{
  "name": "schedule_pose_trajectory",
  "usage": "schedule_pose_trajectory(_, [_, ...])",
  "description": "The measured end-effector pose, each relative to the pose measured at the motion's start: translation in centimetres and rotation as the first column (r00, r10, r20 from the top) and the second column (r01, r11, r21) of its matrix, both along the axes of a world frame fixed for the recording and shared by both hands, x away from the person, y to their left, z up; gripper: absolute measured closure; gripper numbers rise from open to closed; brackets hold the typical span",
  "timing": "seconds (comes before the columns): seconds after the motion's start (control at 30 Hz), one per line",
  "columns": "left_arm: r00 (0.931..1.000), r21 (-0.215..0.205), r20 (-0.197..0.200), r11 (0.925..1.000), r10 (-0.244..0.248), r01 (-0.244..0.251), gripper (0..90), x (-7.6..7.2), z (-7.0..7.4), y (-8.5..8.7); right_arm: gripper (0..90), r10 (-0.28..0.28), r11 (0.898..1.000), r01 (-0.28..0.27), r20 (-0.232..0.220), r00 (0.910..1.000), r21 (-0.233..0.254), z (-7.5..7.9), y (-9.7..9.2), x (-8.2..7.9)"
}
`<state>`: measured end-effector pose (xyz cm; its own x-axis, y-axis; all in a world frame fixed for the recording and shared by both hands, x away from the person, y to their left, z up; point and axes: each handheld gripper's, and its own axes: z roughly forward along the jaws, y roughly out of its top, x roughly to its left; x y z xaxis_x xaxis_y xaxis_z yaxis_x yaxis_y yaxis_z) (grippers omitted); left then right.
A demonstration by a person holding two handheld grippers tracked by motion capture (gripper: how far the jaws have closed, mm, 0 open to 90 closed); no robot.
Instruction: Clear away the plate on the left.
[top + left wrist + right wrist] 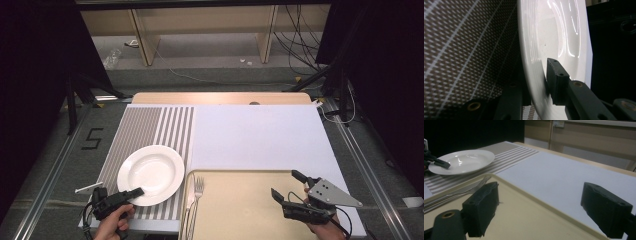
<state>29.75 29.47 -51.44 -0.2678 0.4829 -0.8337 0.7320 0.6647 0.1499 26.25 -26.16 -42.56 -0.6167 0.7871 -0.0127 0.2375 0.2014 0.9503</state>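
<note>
A white plate lies flat on a striped placemat at the left of the table. My left gripper reaches in from the near side and is shut on the plate's near rim. In the left gripper view the gripper has one pad on top of the plate and the other jaw beneath the rim, over the placemat. My right gripper hovers open over a beige tray. In the right gripper view nothing is between the jaws of the gripper, and the plate sits far left.
A fork and a knife lie side by side at the tray's left edge. A white mat covers the table's middle and right. A small white stick lies left of the placemat, near my left hand.
</note>
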Motion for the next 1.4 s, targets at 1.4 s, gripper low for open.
schedule_pose_trajectory(1.4, [0.9975,-0.142,0.021,0.9879,0.067,-0.064,79.7,-0.09,0.18,0.88,15.7,0.005,1.000,-0.005,0.004,1.0000,0.015,0.01,0.02,0.05])
